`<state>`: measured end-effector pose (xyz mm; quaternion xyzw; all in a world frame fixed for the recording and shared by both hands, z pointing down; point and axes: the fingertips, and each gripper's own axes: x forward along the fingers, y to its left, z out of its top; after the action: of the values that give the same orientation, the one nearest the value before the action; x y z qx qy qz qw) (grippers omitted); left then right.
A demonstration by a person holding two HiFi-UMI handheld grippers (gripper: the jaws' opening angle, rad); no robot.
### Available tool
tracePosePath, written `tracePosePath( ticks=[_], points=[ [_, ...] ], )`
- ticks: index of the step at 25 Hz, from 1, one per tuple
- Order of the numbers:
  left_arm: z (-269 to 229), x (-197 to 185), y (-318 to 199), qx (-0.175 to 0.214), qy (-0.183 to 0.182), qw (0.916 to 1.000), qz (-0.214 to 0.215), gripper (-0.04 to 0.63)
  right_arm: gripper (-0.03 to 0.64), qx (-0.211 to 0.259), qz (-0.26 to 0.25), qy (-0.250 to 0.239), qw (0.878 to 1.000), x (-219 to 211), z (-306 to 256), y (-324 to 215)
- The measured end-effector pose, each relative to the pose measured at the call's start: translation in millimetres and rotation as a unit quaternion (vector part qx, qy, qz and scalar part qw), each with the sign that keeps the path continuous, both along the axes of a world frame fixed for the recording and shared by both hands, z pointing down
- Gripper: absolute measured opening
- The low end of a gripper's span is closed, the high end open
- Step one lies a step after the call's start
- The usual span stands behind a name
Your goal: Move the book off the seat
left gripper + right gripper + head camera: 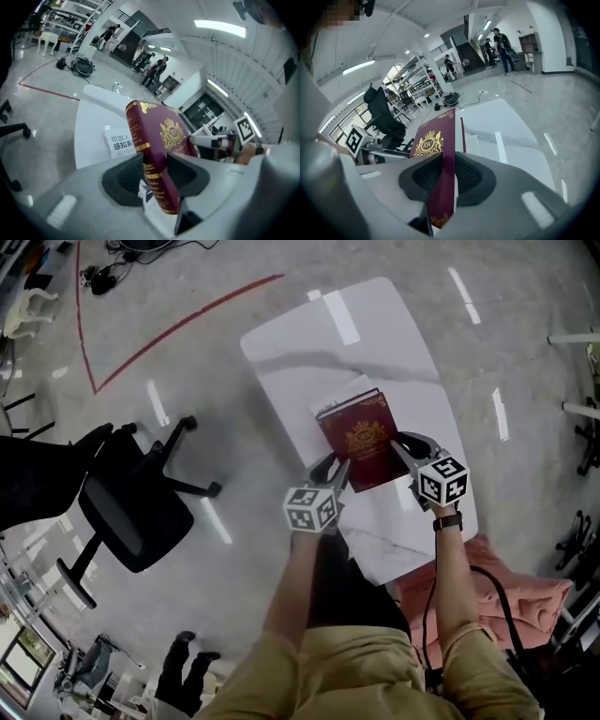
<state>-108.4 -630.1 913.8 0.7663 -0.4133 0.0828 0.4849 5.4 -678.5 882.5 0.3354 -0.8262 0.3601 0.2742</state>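
In the head view, the dark red hardcover book with a gold crest (364, 439) hung over the white marble-look table (309, 352), well apart from the black office chair (131, 507). In the left gripper view, the left gripper (154, 171) clamped the book's spine edge. In the right gripper view, the right gripper (443, 176) pinched its opposite edge.

A printed card (119, 143) lies on the white table (375, 334).

Book (364, 439): maroon cover, gold crest, gold bands on spine.
Worktop (375, 334): white, faint grey veining.
Floor (506, 324): pale grey, with a painted red line (187, 320).
Office chair (131, 507): black.
Fabric (511, 601): salmon pink.
Trousers (375, 671): khaki.
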Motion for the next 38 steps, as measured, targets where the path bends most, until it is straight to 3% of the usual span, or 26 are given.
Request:
tracePosePath(
  ticks=[4, 8, 11, 14, 19, 24, 30, 38],
  points=[
    [55, 5, -13, -0.037, -0.012, 0.9992, -0.013, 0.155, 0.081, -0.012, 0.0, 0.026, 1.0, 2, 55, -22],
    [90, 2, -15, -0.057, -0.05, 0.9971, -0.008, 0.159, 0.084, -0.033, 0.018, 0.059, 0.998, 1, 105, -24],
    [97, 0, -17, -0.061, -0.065, 0.996, 0.01, 0.164, 0.088, -0.038, 0.068, 0.066, 0.995, 3, 118, -29],
    [75, -2, -22, -0.039, -0.078, 0.9957, 0.031, 0.167, 0.115, -0.019, 0.092, 0.079, 0.992, 10, 99, -31],
    [-8, -9, -15, 0.009, -0.092, 0.9951, 0.037, 0.183, 0.138, 0.025, 0.097, 0.064, 0.993, 9, 15, -15],
    [-133, -7, -15, 0.111, -0.101, 0.988, 0.035, 0.178, 0.111, 0.119, 0.109, 0.023, 0.987, -6, -108, 0],
    [-295, 15, 49, 0.231, -0.127, 0.9626, 0.06, 0.127, 0.083, 0.228, 0.139, -0.017, 0.963, 3, -273, 82],
    [-459, 74, 148, 0.36, -0.122, 0.9226, 0.066, 0.051, 0.006, 0.375, 0.174, 0.011, 0.911, 61, -443, 199]
  ],
)
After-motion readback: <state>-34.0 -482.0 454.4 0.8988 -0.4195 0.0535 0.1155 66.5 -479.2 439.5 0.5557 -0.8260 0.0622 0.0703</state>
